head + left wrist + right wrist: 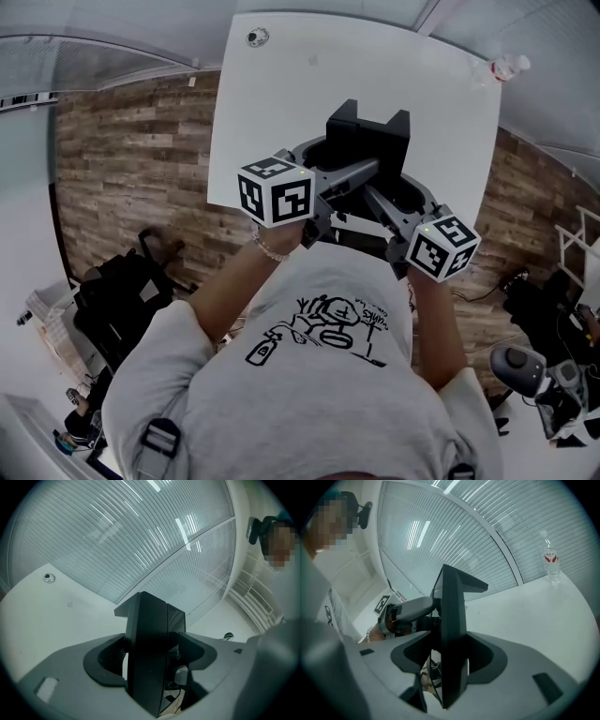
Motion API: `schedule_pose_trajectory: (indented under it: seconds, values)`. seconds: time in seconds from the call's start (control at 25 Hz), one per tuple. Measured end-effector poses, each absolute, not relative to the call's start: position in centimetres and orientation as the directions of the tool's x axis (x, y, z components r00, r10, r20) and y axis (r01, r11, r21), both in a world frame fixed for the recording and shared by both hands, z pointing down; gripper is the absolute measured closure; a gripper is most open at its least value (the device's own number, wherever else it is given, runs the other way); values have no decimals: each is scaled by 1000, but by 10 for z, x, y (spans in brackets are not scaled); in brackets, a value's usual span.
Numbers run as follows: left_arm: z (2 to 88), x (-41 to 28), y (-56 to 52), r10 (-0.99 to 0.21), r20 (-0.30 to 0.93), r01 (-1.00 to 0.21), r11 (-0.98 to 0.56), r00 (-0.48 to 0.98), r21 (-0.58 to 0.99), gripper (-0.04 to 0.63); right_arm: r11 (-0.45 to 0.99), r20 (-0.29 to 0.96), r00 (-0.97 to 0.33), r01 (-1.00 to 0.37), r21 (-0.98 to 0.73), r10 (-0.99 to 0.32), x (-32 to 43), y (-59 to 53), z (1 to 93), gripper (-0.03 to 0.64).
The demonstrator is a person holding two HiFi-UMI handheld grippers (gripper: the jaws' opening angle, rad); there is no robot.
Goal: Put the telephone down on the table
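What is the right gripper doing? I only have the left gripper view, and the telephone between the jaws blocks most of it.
Observer: The right gripper is shut on the telephone too, from the side opposite the left gripper.
Operator: Is anything on the table that the telephone hides from me?
Observer: Yes. A clear water bottle stands upright at the far right corner of the table, well apart from the telephone.
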State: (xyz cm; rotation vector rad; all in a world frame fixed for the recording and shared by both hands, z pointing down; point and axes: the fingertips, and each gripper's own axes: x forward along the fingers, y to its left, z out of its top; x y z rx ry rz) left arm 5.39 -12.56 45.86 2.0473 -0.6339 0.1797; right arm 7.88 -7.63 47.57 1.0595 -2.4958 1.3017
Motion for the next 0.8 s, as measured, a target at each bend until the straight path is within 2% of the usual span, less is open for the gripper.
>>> schedule_pose_trajectory:
  seconds: [0.8]
  values:
    - [511,58,-138,-349,390,-511,-396,852,763,245,360,427,-742,-641,-678,-516,83,-89,527,411]
